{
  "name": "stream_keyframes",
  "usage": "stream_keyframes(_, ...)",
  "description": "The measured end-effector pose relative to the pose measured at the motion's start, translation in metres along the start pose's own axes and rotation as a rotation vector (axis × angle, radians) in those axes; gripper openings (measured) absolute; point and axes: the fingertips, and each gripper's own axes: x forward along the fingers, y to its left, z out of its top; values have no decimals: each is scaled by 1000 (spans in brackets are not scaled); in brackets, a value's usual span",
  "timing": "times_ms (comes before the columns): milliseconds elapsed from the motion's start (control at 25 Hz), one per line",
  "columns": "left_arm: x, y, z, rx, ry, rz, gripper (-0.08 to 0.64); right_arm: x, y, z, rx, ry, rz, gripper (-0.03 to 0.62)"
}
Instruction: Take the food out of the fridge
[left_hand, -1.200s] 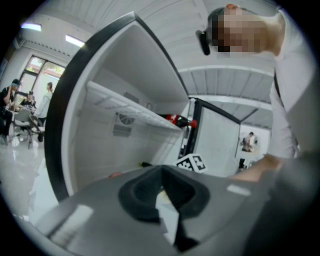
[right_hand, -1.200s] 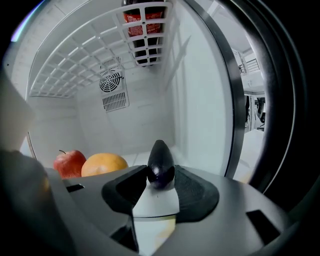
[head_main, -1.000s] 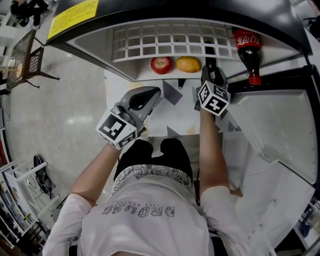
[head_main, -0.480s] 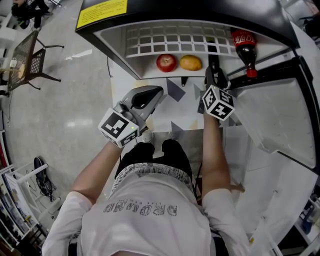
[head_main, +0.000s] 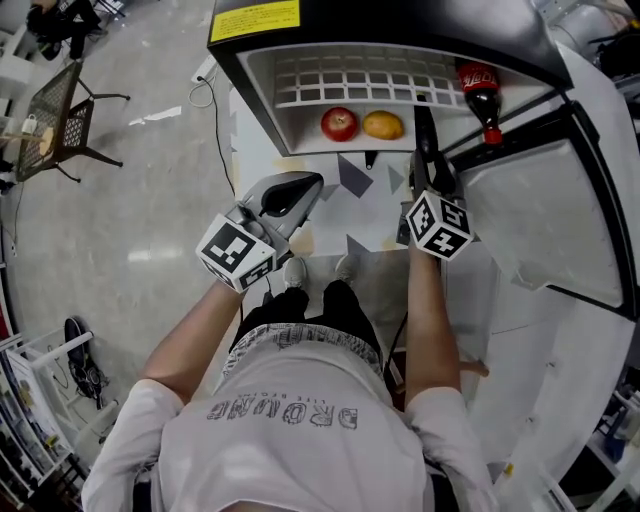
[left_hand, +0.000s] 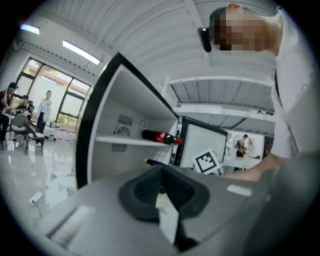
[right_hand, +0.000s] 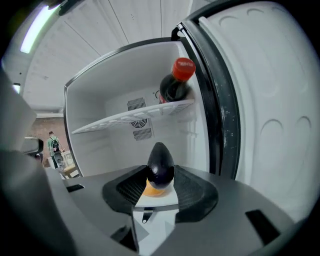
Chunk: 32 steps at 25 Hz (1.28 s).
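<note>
The eggplant (right_hand: 160, 162) sits between the right tongs (right_hand: 159, 182). Just beyond it in the fridge (head_main: 262, 100) lies the orange (head_main: 383, 125), with the apple (head_main: 339, 123) to its left. The cola bottle (head_main: 480, 90) lies on the wire shelf (head_main: 340, 75), above and right of these tongs. The left tongs (head_main: 305, 190) are outside the fridge.

Glossy dark eggplant (right_hand: 160, 164); smooth white plastic fridge (right_hand: 115, 150) lining; shiny apple (head_main: 339, 124), matt orange (head_main: 383, 125) inside fridge; polished floor (head_main: 130, 230) alongside.
</note>
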Motion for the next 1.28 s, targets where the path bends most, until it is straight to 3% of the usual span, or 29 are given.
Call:
stream_keyframes(720,-46,-11,24,24,-44,-3,8,-83,58,1,-13,10,75,160)
stream_keyframes(1280,-59,-15,37,41,-72,-35,8,-131,100,29,-29,-59,140,160)
